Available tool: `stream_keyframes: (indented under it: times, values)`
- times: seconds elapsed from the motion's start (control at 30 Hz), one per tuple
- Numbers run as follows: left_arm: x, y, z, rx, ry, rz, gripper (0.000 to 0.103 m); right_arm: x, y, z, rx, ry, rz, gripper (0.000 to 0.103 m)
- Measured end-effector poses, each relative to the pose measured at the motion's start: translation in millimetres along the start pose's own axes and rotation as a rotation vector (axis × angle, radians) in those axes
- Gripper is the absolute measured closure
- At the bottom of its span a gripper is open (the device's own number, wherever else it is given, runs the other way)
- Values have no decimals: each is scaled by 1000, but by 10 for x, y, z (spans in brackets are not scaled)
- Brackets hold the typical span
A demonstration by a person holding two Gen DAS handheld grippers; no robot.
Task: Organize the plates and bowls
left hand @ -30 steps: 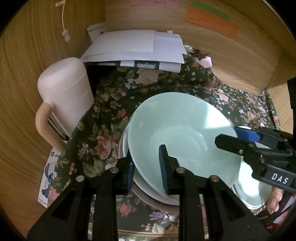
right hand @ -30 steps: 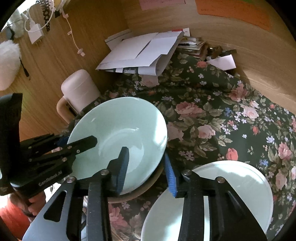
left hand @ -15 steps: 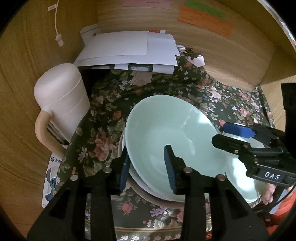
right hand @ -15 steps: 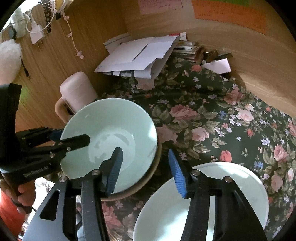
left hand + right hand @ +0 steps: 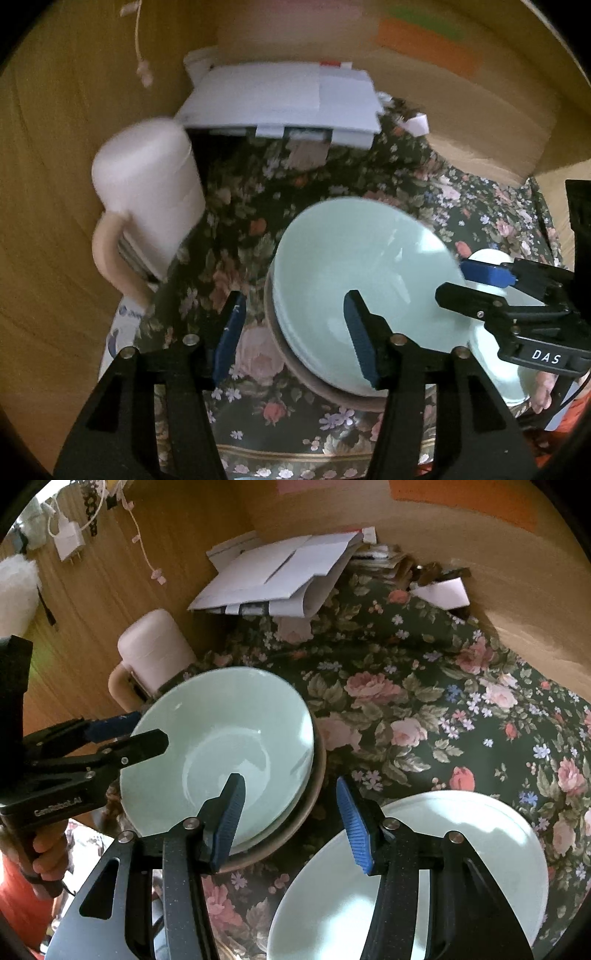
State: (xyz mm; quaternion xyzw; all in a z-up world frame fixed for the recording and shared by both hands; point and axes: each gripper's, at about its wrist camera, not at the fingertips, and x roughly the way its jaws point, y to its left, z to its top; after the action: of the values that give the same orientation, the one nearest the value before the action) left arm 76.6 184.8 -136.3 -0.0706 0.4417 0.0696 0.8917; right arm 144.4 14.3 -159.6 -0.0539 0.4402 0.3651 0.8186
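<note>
Both grippers have let go of the bowl (image 5: 365, 280), as I read it. A sec ago my left gripper (image 5: 291, 332) had its pads nipped on the near rim; since then its jaws have been opening and now stand apart, one pad out over the cloth (image 5: 236, 236) at 9 o'clock of the rim, the other hanging inside the bowl, neither pressing on it afaict. Right gripper (image 5: 291, 812) did the same on the opposite rim: jaws opened a bit and now stand apart, left pad over the bowl's inside, right pad over bare cloth betw. bowl and the white plate (image 5: 491, 834); nothing clamped. Bowl itself has gone from tilted up on the stack to sitting nested and level w/ the pale dishes under it, all on a brown plate (image 5: 314, 786) whose rim peeks out at 3–5 o'clock in the right view. So that placement looks done: bowl is on the stack, centre-left of the cloth, w/ the pink mug (image 5: 147, 192) at its 10 o'clock and the papers (image 5: 284, 99) at 12, near the back wall. Left view is motion-blurred, so I can't swear the rim is fully clear of the pad. Next, prob.: the white plate at 5 o'clock of the stack lies apart from it, so that's the likely next pick. Will need both grippers backed off the rim first so I don't drag the bowl askew.
</note>
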Motion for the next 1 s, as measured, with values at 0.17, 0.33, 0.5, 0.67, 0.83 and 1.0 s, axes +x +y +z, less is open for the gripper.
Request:
stream_keyframes:
  times: [0.17,0.33,0.5,0.67,0.83,1.0]
  values:
    - [98,51,-99,-41,42,-49,48,94,3,-1,0,36,15,55]
    - [211,12,-137,-58,74,-98,48,159,20,7,-3,61,27,55]
    - [287,-23,-173,-77,91,-110,53,224,50,24,-28,82,23,55]
    - [283,-49,-173,-78,73,-84,55,278,51,34,-20,86,8,59]
    - [266,-86,-167,-74,60,-52,56,275,21,39,-5,80,1,64]
    - [254,-116,-153,-75,57,-33,56,220,11,32,5,69,-15,65]
